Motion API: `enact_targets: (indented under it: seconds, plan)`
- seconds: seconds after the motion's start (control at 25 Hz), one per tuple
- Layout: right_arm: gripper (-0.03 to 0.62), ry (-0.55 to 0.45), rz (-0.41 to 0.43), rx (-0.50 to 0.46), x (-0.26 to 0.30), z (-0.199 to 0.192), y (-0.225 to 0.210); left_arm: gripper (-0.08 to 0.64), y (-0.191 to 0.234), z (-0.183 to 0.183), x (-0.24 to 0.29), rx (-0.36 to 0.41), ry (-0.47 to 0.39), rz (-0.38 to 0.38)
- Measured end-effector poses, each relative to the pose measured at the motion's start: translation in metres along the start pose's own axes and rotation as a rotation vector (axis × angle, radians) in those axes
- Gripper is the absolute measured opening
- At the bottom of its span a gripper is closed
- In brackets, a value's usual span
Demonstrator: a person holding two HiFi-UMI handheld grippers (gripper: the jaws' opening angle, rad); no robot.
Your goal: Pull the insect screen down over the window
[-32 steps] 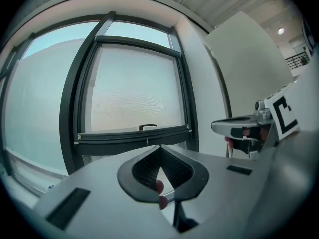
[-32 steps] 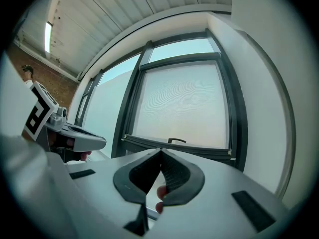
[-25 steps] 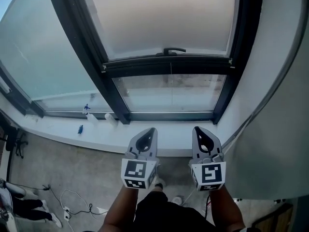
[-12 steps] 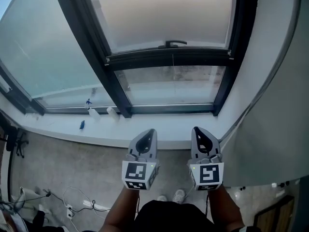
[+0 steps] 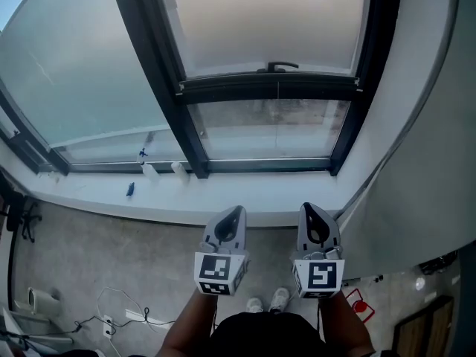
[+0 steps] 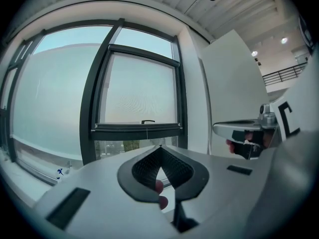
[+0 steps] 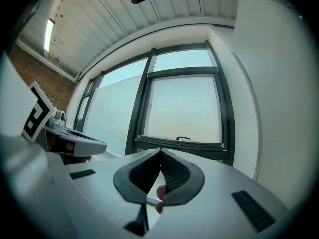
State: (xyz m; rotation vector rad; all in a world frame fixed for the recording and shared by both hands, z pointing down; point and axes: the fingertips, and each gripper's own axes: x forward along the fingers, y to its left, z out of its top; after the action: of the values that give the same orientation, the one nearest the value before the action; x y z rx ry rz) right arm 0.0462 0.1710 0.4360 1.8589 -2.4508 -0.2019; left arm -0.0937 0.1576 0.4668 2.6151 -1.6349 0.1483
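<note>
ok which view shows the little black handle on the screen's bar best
The head view: the handle appears largest and clearest there, standing on top of the dark bar across the window. The left gripper view and the right gripper view both show it too, but only as a small, distant shape.

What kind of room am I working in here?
Probably an unfinished office or workshop interior: a tall dark-framed window over a white sill, bare grey floor with loose cables, and a ribbed ceiling.

clear: air up to window (image 5: 268, 136) | obstacles: sill (image 5: 245, 199) below, wall (image 5: 424, 162) right
</note>
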Motion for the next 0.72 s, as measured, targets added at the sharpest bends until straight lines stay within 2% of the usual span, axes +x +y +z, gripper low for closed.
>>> enact_targets:
  seconds: [0.2, 0.4, 0.72]
  plan:
    - [0.005, 0.007, 0.002, -0.026, -0.015, 0.001, 0.016, 0.003, -0.003, -0.011, -0.018, -0.022, 0.008, -0.020]
    - [0.003, 0.018, -0.008, -0.037, -0.025, -0.001, 0.029, 0.003, -0.007, -0.009, -0.033, -0.011, -0.008, -0.043]
    - [0.003, 0.019, -0.010, -0.036, -0.033, -0.001, 0.048, 0.003, 0.002, -0.011, -0.050, -0.015, -0.013, -0.040]
